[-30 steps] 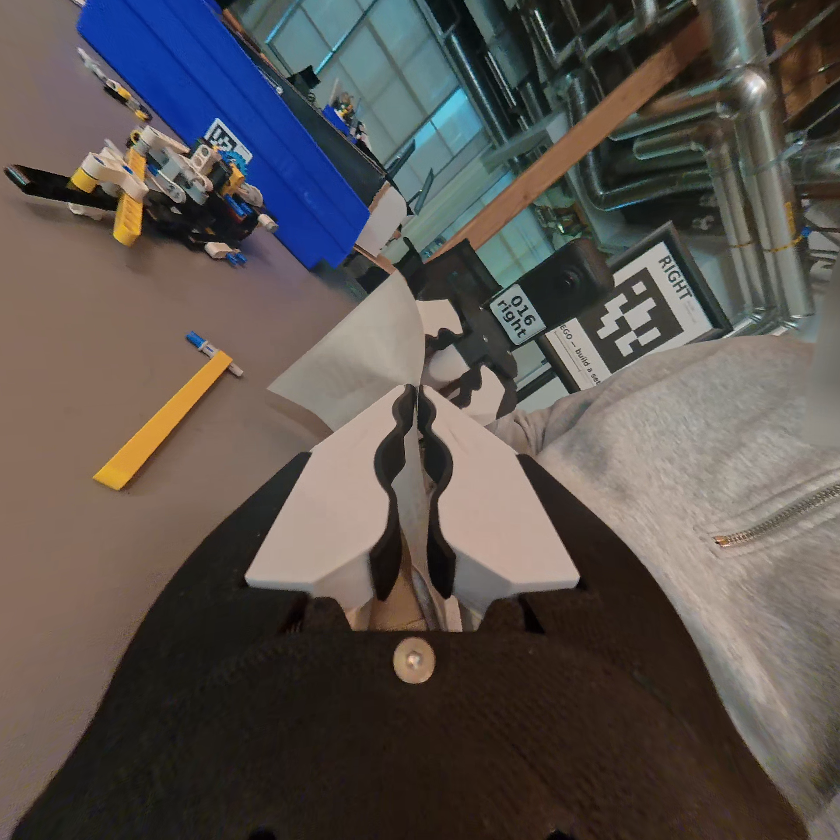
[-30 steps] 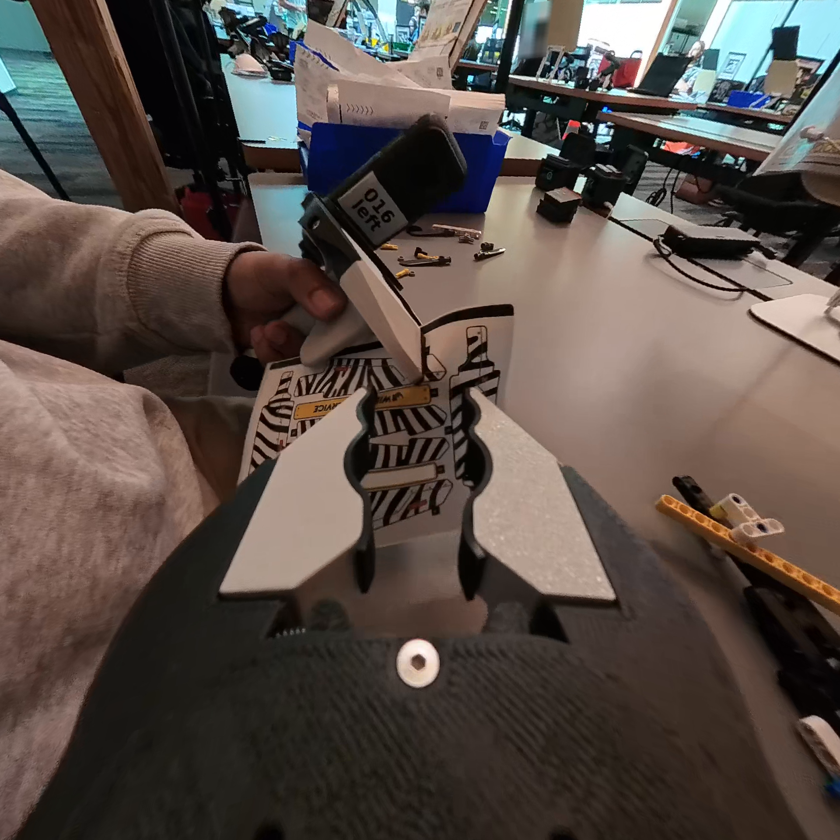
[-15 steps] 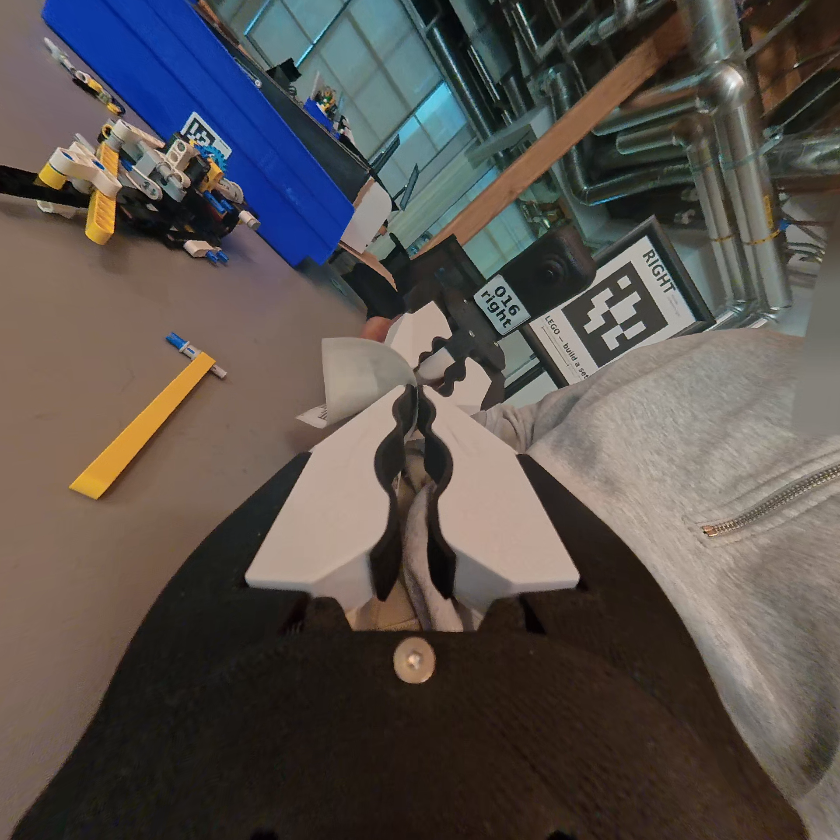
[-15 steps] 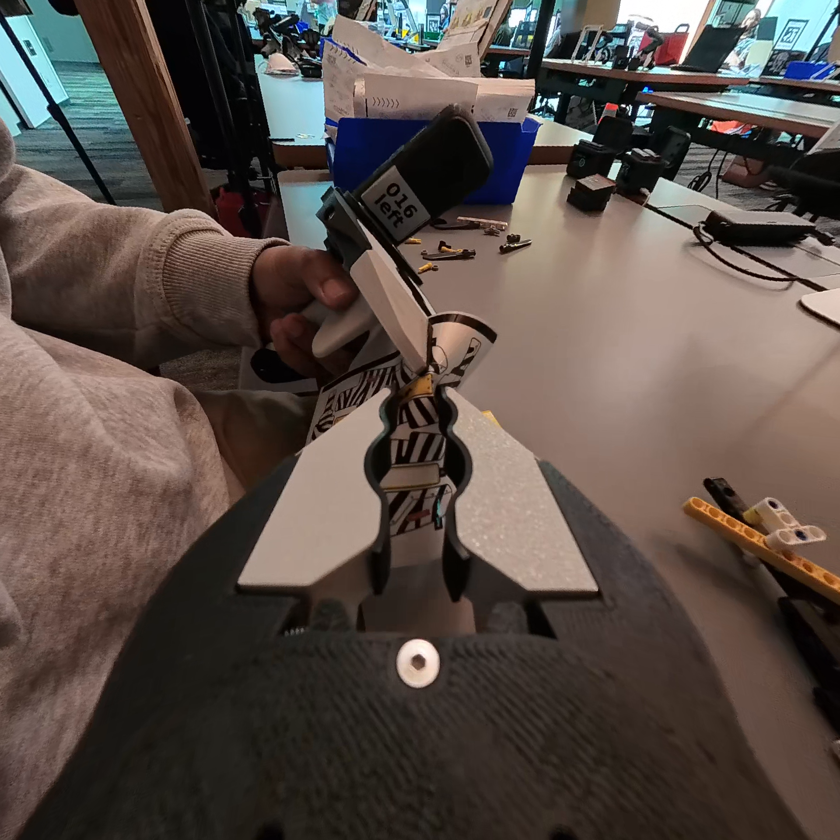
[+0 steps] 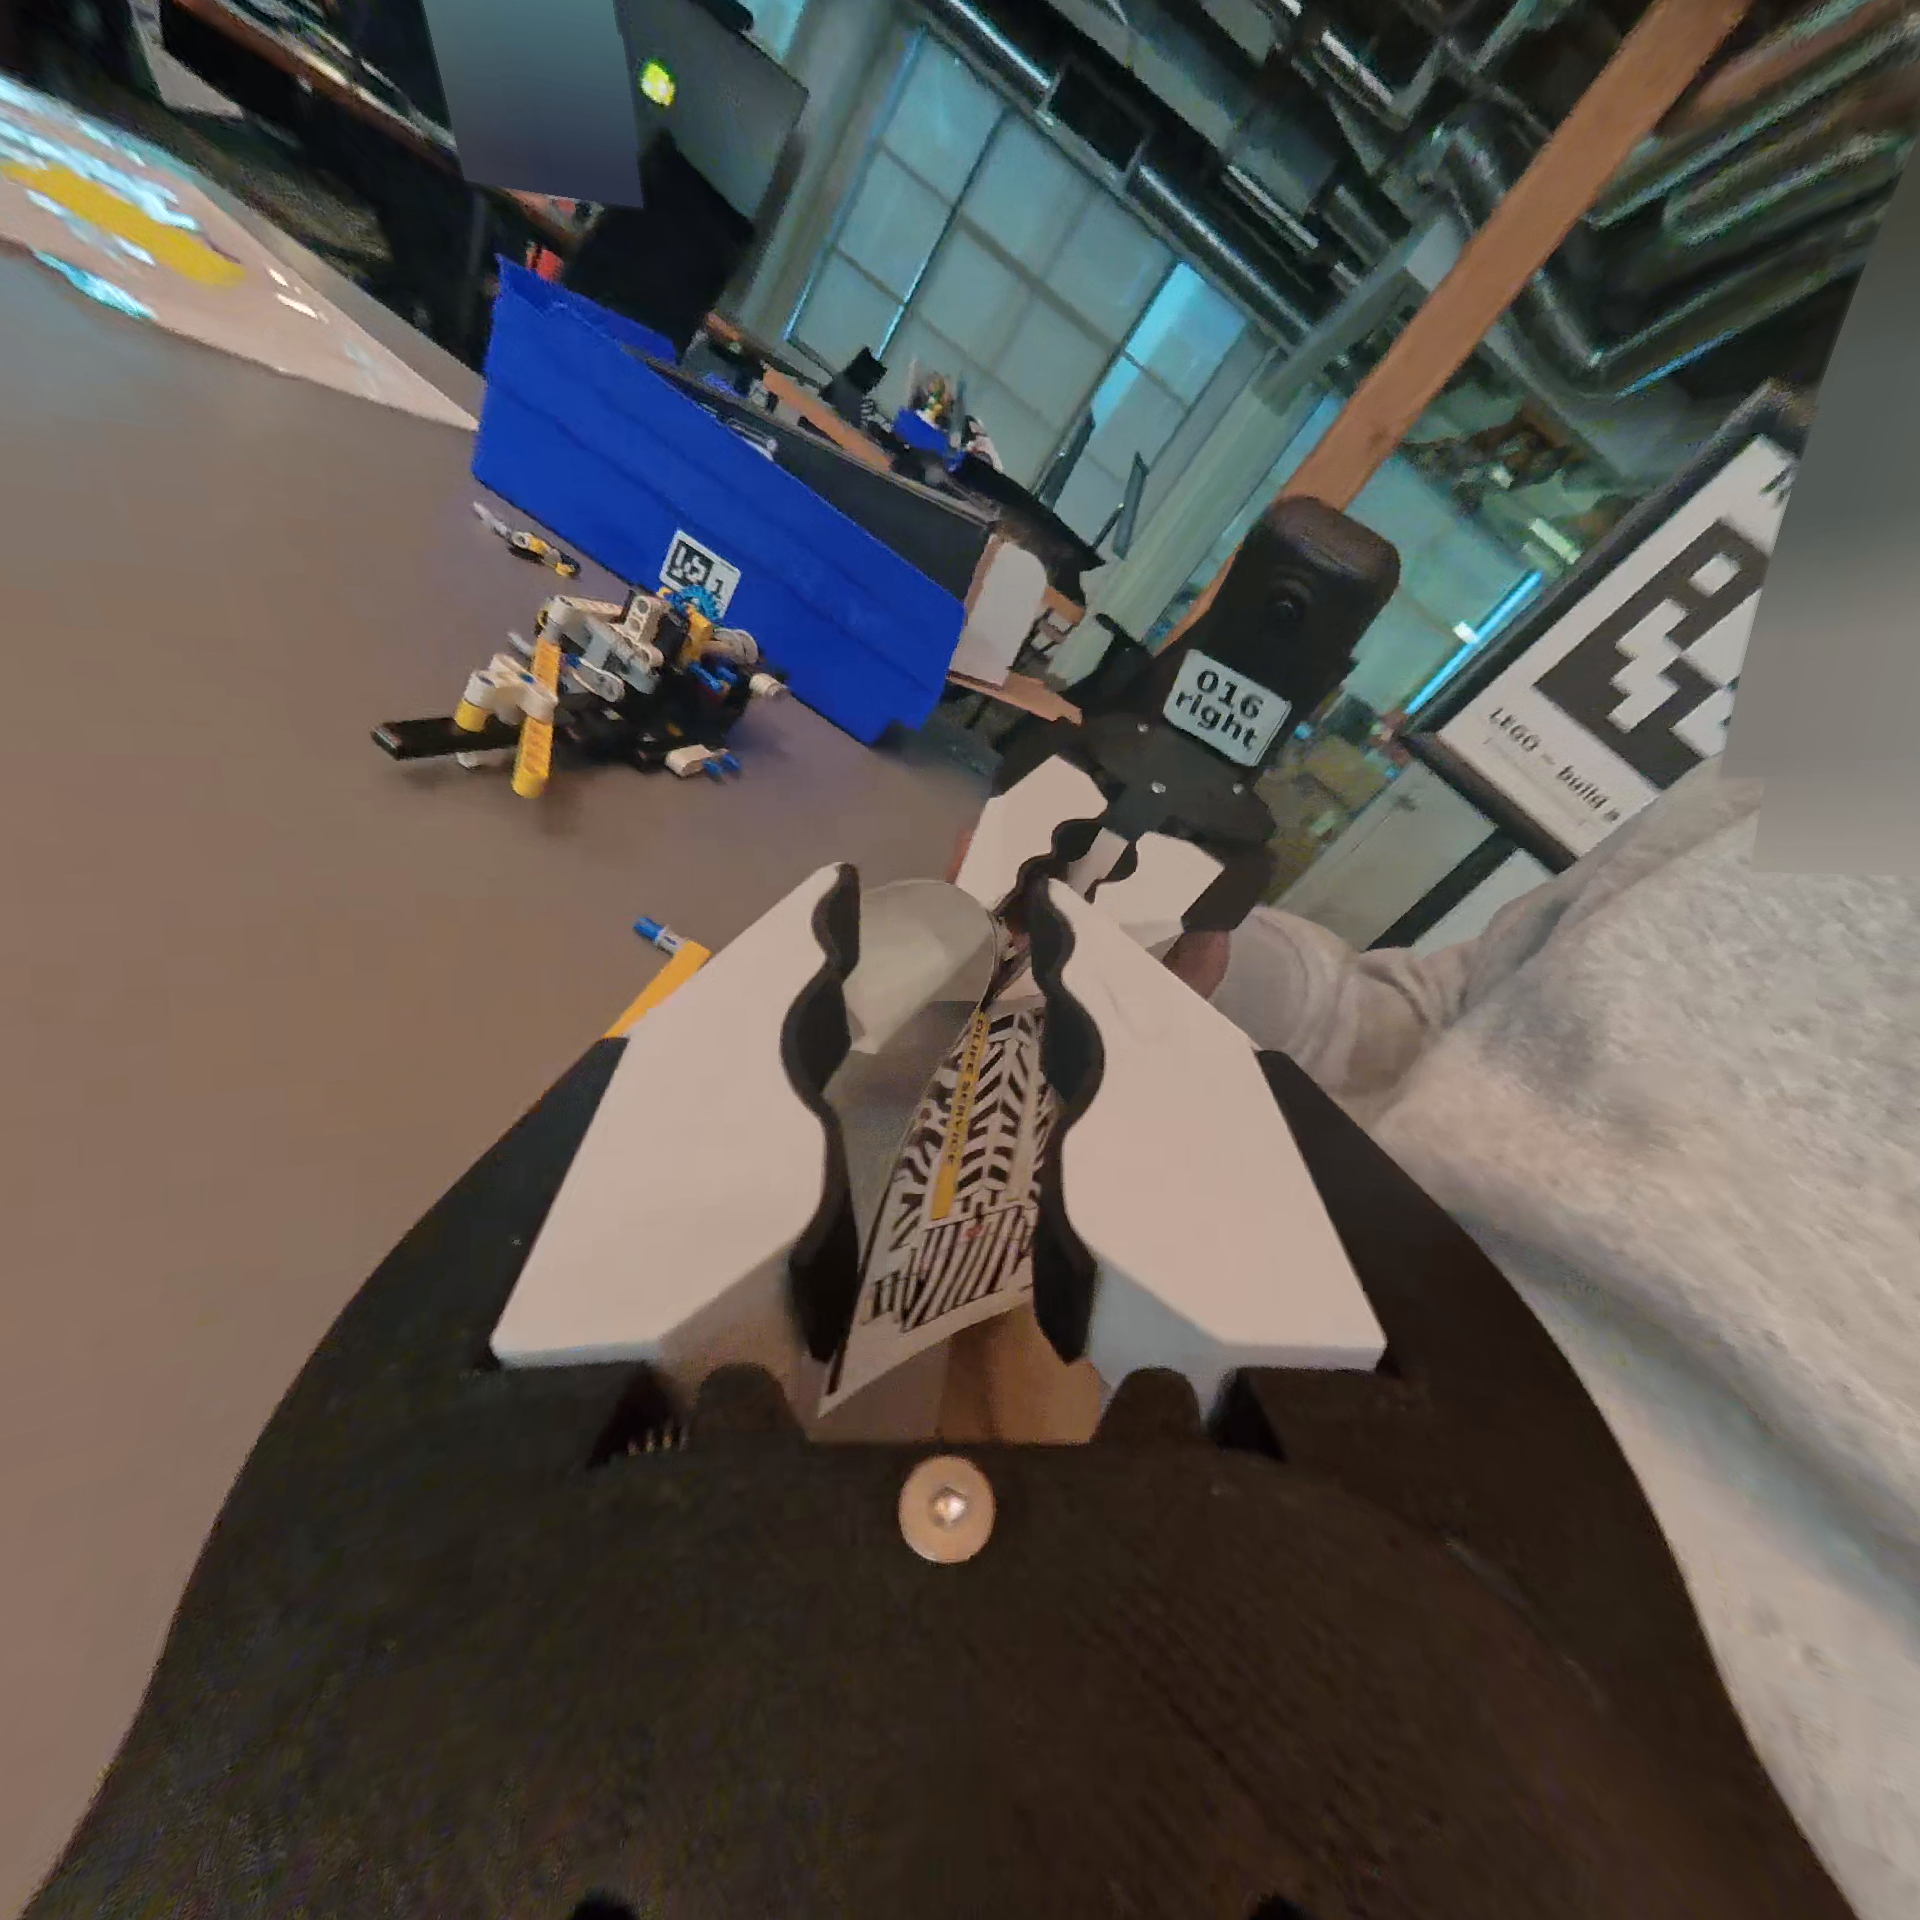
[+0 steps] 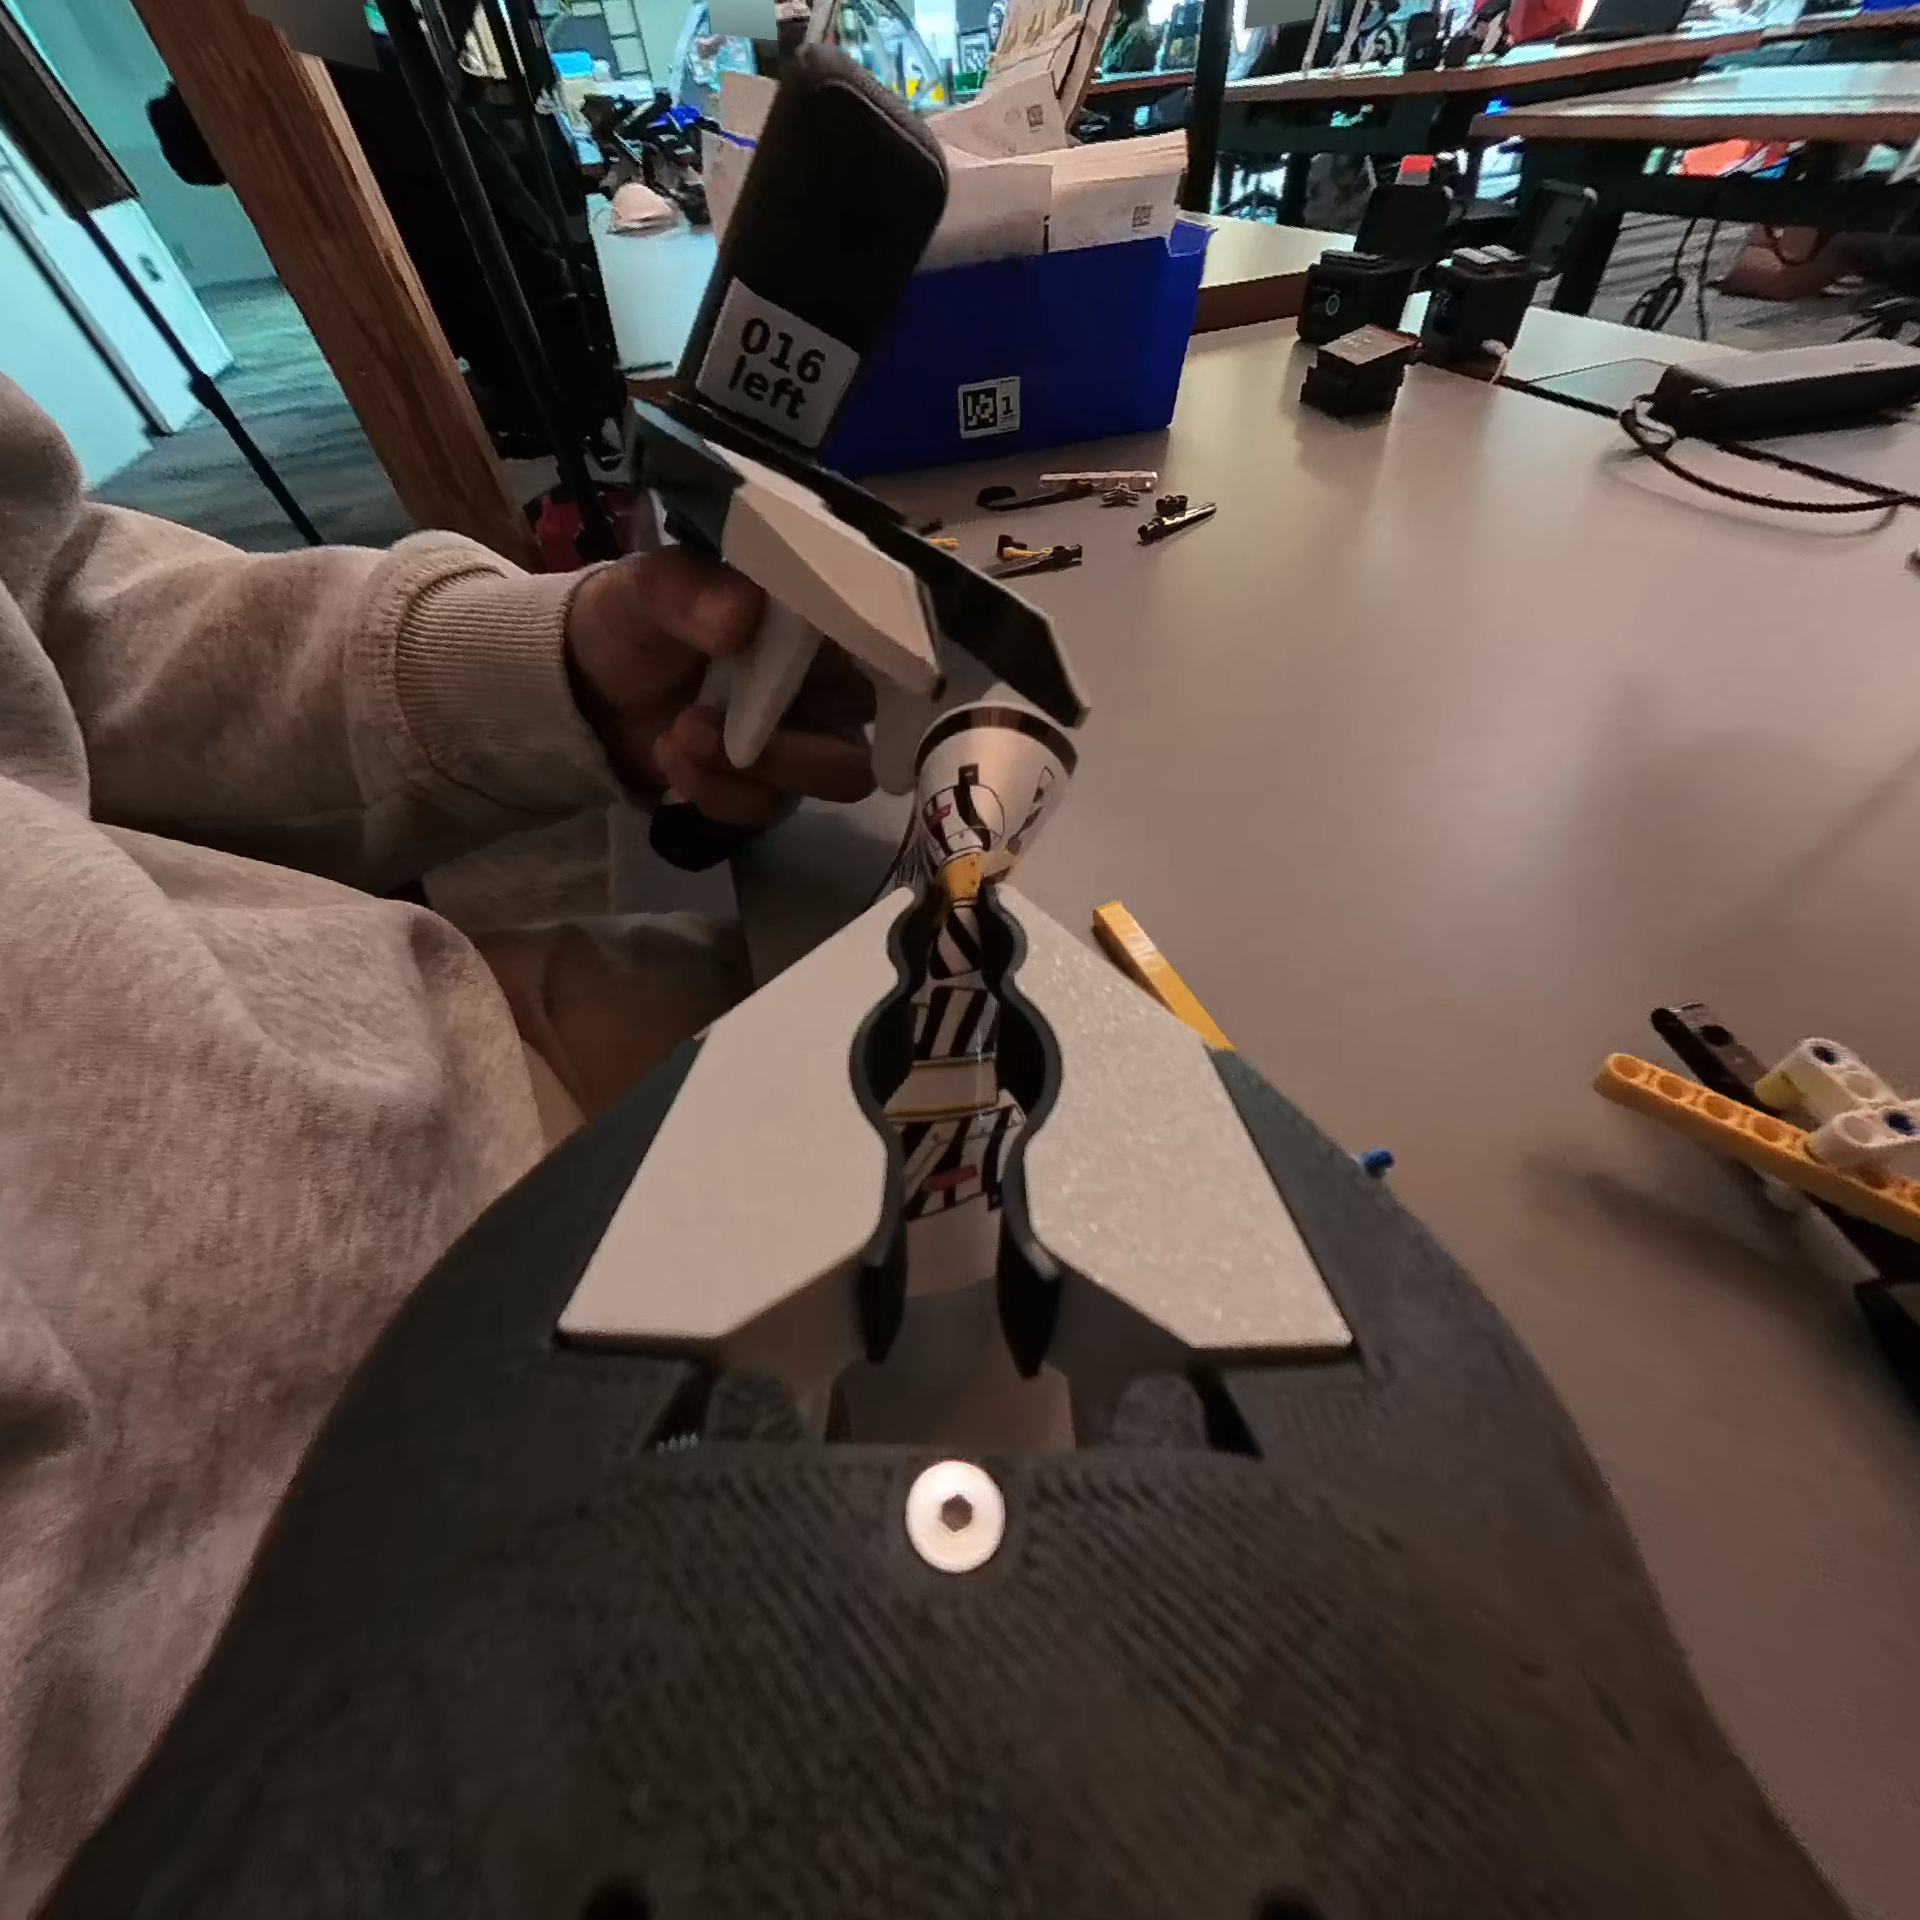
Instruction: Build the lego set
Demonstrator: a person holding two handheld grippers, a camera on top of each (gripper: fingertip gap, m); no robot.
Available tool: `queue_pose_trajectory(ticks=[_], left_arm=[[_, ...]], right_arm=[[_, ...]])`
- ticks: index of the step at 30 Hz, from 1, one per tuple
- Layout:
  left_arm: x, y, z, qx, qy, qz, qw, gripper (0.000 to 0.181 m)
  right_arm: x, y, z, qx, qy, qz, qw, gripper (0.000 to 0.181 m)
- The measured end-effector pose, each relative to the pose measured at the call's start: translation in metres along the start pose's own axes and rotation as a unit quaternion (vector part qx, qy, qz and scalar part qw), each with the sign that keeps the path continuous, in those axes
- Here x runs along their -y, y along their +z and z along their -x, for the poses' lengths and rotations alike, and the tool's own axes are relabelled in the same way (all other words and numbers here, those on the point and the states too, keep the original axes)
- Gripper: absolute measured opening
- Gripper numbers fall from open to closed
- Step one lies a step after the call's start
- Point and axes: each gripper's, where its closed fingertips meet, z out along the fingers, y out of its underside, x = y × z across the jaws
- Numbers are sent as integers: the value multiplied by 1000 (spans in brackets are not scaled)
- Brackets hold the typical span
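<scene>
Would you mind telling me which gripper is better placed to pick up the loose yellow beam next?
Left, I think. The left gripper is open, jaws apart around the sticker sheet without pinching it, and the yellow beam lies just beside it. The right gripper is shut on the sheet.

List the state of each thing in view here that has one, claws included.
Left claw: open, fingers either side of the sheet.
Right claw: shut on the sticker sheet.
Sticker sheet: curled, held above the table edge.
Lego model: part-built, resting on the table.
Yellow beam: loose, flat on the table.
Blue bin: stuffed with papers.
</scene>
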Motion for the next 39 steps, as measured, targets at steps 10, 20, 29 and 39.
queue_pose_trajectory(ticks=[10, 20, 29, 39], left_arm=[[-17, 5, 1, 21, 49, 51, 997, 34], [-29, 10, -6, -2, 39, 84, 996, 45], [-25, 7, -8, -25, 11, 72, 997, 4], [-25, 7, -7, -27, -1, 69, 997, 2]], right_arm=[[2, -2, 11, 50, 36, -6, 998, 6], [4, -6, 20, 94, 54, -16, 994, 8], [8, -10, 10, 82, 81, -33, 993, 11], [9, -13, 0, 54, 84, -39, 994, 18]])
